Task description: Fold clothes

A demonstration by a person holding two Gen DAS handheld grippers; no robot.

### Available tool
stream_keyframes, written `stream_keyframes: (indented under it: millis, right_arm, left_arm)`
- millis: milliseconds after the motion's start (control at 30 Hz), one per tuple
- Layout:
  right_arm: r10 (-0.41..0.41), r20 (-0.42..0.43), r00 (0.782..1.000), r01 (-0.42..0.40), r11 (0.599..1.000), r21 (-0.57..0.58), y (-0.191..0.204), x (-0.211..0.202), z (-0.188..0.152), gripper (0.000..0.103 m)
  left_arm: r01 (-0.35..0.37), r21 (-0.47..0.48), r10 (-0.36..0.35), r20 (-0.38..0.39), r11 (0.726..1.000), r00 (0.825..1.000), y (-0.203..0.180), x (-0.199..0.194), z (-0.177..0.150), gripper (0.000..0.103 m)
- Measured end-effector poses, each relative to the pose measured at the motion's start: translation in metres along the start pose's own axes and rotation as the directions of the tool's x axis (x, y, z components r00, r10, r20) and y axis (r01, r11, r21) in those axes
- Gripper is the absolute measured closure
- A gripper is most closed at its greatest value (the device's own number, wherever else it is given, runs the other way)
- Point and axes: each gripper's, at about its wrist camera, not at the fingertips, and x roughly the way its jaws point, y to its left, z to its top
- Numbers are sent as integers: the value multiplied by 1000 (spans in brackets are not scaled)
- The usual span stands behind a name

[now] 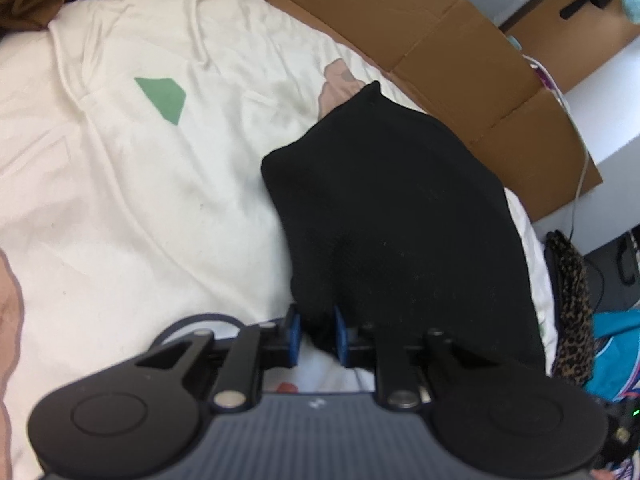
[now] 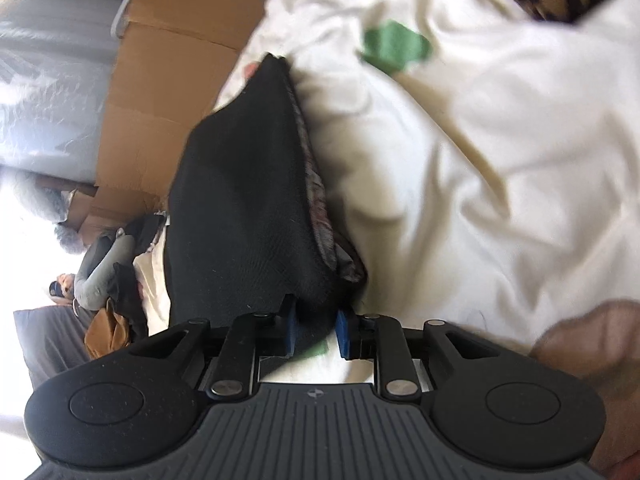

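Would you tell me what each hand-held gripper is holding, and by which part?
Both hold the black garment by its near edge: left hand-held gripper, right hand-held gripper.

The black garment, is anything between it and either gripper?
Nothing visible. The left gripper and the right gripper each already pinch an edge of the black garment between their blue fingers, above the white bedding.

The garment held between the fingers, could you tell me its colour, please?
Black garment, clearest in the left wrist view.
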Motion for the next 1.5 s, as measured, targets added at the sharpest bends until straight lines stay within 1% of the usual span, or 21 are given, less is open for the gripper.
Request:
stream_keyframes:
  millis: [33, 167, 233, 267, 300, 333, 367, 533, 700, 767, 833, 900, 1033, 1133, 1267, 1367, 1500]
  right_arm:
    - [4, 5, 1000, -4, 1000, -24, 5, -3, -1, 89]
    - [10, 25, 1000, -8, 994, -110, 20, -12, -4, 88]
    - [-4, 22, 1000, 6, 995, -99, 18, -10, -5, 87]
    - [-17, 13, 1000, 18, 997, -79, 14, -8, -4, 80]
    - [-28, 4, 1000, 28, 998, -53, 9, -6, -4, 76]
    - [-30, -5, 1000, 30, 999, -26, 3, -5, -4, 68]
    - [-20, -12, 1000, 20, 1000, -7, -3, -3, -3, 63]
    - [44, -20, 999, -43, 998, 47, -17, 2, 4, 64]
    - [59, -7, 998, -58, 997, 52, -16, 10, 10, 64]
    - [65, -9, 998, -64, 996, 68, -18, 11, 11, 81]
    - [73, -15, 997, -72, 994, 84, -21, 11, 12, 89]
    - [80, -23, 997, -78, 994, 78, -20, 8, 12, 93]
    - [85, -33, 996, -83, 995, 51, -12, 3, 11, 96]
    - [94, -53, 994, -92, 995, 45, -6, 0, 8, 96]
    - [83, -103, 991, -78, 996, 51, -3, -2, 3, 96]
    - [78, -131, 988, -73, 996, 46, -2, -3, -2, 96]
    - [75, -175, 982, -72, 997, 24, 1, -6, -11, 96]
  left_arm:
    - [-1, 2, 1, 0, 1000, 1000, 0, 0, 0, 87]
    - [-3, 1, 3, 4, 1000, 1000, 0, 1, 0, 89]
    - [-9, 5, 9, 7, 1000, 1000, -2, 1, -1, 89]
    - [-12, 8, 12, 8, 1000, 1000, -3, 2, -1, 89]
    - [-14, 8, 14, 7, 1000, 1000, -4, 2, -1, 89]
    - [-14, 8, 14, 7, 1000, 1000, -4, 2, -1, 89]
    - [-13, 7, 13, 5, 1000, 1000, -5, 3, -1, 89]
    - [-11, 4, 11, 3, 1000, 1000, -6, 4, -2, 89]
    - [-10, 1, 10, 5, 1000, 1000, -9, 6, -4, 89]
    - [-7, -6, 7, 4, 1000, 1000, -10, 7, -4, 90]
    - [0, -25, 0, 3, 1000, 1000, -9, 7, -4, 91]
    - [6, -43, -5, 5, 999, 1000, -9, 6, -5, 93]
    - [14, -61, -12, 27, 998, 1000, -12, -2, -5, 95]
    - [27, -80, -23, 43, 996, 999, -4, -14, 5, 96]
    - [17, -58, -13, 59, 998, 998, -2, -34, 1, 97]
    - [9, -47, -6, 59, 999, 998, -1, -46, 4, 98]
    - [-5, -39, 6, 38, 999, 999, 4, -60, -6, 98]
